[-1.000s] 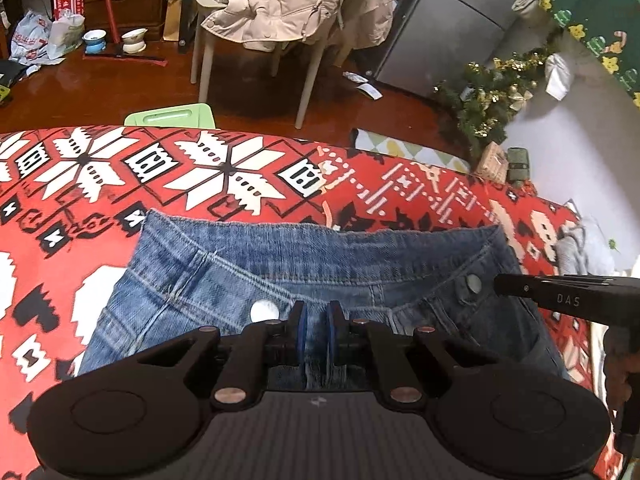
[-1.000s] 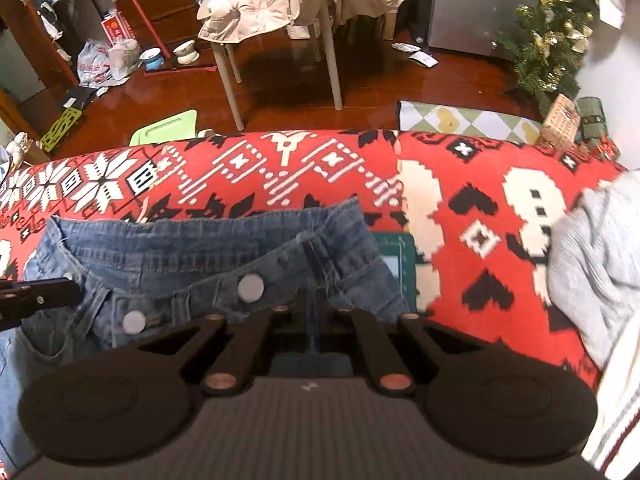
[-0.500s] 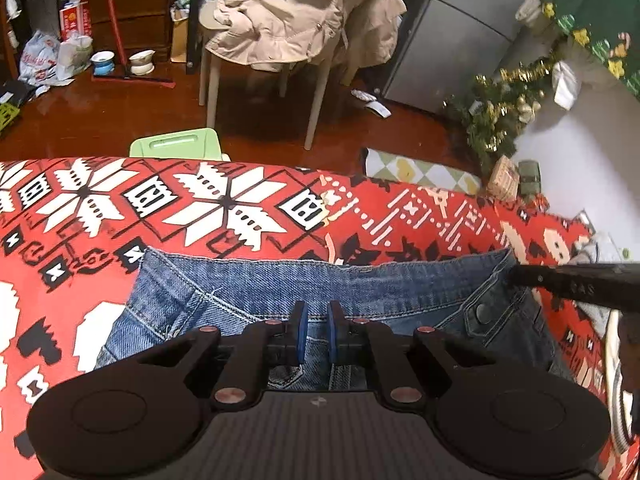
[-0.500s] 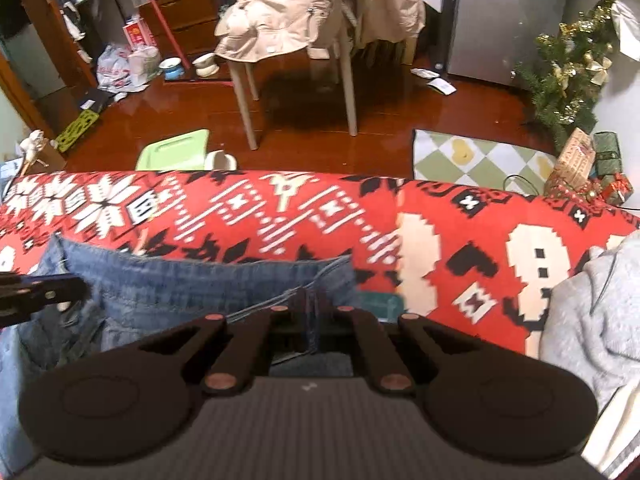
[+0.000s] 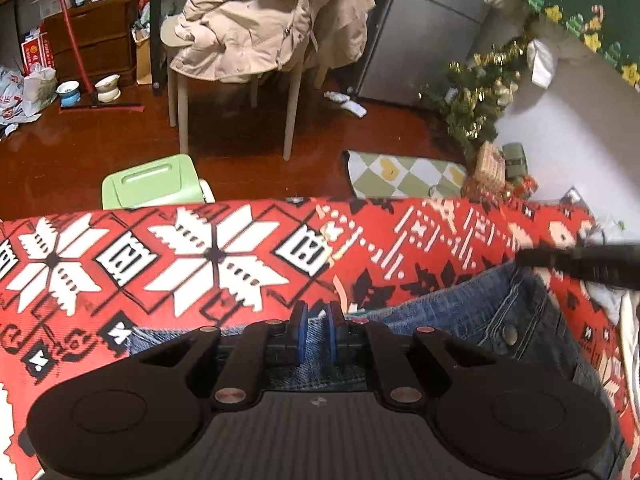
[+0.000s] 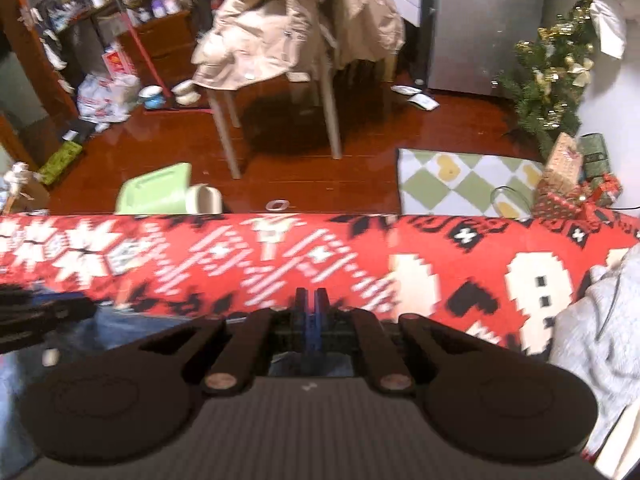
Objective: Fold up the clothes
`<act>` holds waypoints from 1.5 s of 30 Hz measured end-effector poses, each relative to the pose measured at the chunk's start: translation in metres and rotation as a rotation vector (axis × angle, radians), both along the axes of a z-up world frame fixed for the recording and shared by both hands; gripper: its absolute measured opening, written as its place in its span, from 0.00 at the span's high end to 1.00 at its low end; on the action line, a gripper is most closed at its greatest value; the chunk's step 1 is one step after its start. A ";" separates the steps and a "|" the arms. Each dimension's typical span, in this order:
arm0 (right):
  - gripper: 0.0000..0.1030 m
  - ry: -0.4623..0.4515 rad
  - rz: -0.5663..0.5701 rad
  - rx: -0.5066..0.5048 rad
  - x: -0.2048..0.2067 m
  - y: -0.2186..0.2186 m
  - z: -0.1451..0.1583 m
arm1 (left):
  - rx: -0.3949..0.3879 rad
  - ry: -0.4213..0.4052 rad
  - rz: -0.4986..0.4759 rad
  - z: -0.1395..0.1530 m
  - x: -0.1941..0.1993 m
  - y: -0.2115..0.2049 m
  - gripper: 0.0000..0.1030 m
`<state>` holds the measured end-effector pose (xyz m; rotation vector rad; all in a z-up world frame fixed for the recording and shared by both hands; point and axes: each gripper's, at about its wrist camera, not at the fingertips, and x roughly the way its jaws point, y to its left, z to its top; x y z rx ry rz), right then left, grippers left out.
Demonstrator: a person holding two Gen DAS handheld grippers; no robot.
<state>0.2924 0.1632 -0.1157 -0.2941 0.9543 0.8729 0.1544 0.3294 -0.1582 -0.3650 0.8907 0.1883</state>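
Blue jeans (image 5: 460, 312) lie on a red patterned blanket (image 5: 224, 248), waistband toward the far edge. My left gripper (image 5: 315, 332) is shut on the denim waistband, cloth pinched between its blue pads. In the right wrist view my right gripper (image 6: 311, 318) is shut on the jeans too; a strip of blue denim (image 6: 310, 360) shows between and below its fingers, and more denim (image 6: 132, 320) trails off to the left. Each gripper shows in the other's view as a dark bar: the right gripper (image 5: 580, 260) and the left gripper (image 6: 44, 312).
A grey garment (image 6: 600, 332) lies on the blanket at the right. Beyond the blanket's far edge is a wooden floor with a chair draped in a beige coat (image 5: 260, 24), a green stool (image 5: 156, 182), a checked mat (image 6: 460, 180) and a small Christmas tree (image 6: 552, 76).
Both grippers have drawn the jeans' waistband back toward the near side. Less denim and more blanket and floor now show ahead. Both stay shut on the jeans.
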 end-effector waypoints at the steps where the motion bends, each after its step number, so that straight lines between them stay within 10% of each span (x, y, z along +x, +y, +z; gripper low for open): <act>1: 0.97 0.013 0.040 0.010 -0.009 0.004 0.001 | -0.016 -0.012 0.006 0.003 -0.003 0.002 0.91; 7: 0.97 0.045 0.233 0.004 -0.070 0.042 -0.008 | -0.049 -0.038 0.010 0.010 -0.028 0.000 0.91; 18: 0.98 -0.001 0.170 -0.006 -0.065 0.086 -0.024 | -0.043 -0.035 0.080 0.017 -0.071 -0.007 0.91; 30: 0.97 0.035 0.245 0.078 -0.069 -0.019 0.033 | -0.102 -0.080 0.050 0.027 -0.104 -0.050 0.91; 45: 0.98 0.051 0.344 0.075 -0.147 -0.062 -0.021 | -0.068 -0.118 -0.176 -0.019 -0.111 -0.085 0.91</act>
